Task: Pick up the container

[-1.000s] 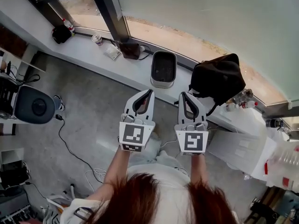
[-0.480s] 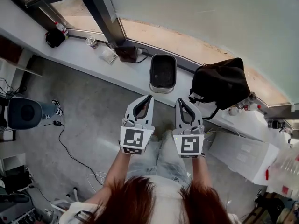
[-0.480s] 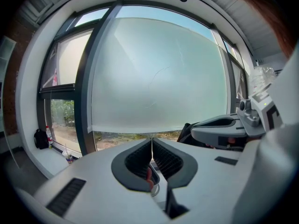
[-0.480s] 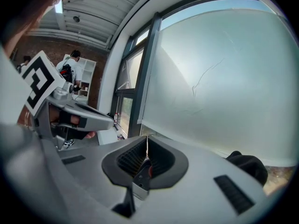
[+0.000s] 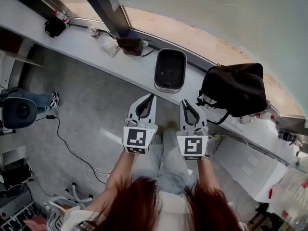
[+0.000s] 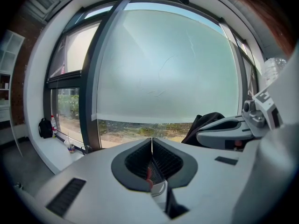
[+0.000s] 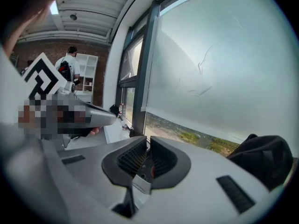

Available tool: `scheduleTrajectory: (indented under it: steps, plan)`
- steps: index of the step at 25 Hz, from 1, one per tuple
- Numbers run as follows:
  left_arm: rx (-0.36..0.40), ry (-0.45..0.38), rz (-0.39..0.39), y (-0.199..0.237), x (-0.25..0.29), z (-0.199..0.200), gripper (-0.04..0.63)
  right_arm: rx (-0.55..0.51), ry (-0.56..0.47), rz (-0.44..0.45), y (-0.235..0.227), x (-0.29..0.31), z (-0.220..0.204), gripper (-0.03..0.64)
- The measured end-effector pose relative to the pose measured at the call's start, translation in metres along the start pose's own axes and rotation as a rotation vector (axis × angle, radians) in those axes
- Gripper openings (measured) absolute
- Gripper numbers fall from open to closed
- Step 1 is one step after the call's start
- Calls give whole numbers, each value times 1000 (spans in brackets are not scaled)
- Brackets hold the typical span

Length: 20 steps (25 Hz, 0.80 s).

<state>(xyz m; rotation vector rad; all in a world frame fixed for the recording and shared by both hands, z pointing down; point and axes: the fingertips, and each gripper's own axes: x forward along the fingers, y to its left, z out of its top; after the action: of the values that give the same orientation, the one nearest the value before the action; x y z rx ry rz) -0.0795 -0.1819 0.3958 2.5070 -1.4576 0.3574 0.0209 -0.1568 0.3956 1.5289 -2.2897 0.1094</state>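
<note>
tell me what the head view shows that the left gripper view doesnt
Only the head view: the dark container on the window ledge ahead of both grippers, plus the grey floor. Only the left gripper view: the ribbed inner faces of the left gripper, shut together, nothing between. Both: the black bag, the right gripper and the cup on the ledge.

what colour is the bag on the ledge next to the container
Black. The bag shows best in the head view.

left tool (image 5: 152,96) & right tool (image 5: 183,102) held out side by side, both w/ jaws closed, empty.
</note>
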Motion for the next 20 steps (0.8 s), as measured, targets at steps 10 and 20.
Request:
scheduleTrajectory:
  steps: [10,20]
  plan:
    - [-39,41,86,20,38,-79,18,26,84,32,-1,43,-96,26]
    - [-50,126,92,27,78,-179,18,14,145,47,-2,84,-182,26]
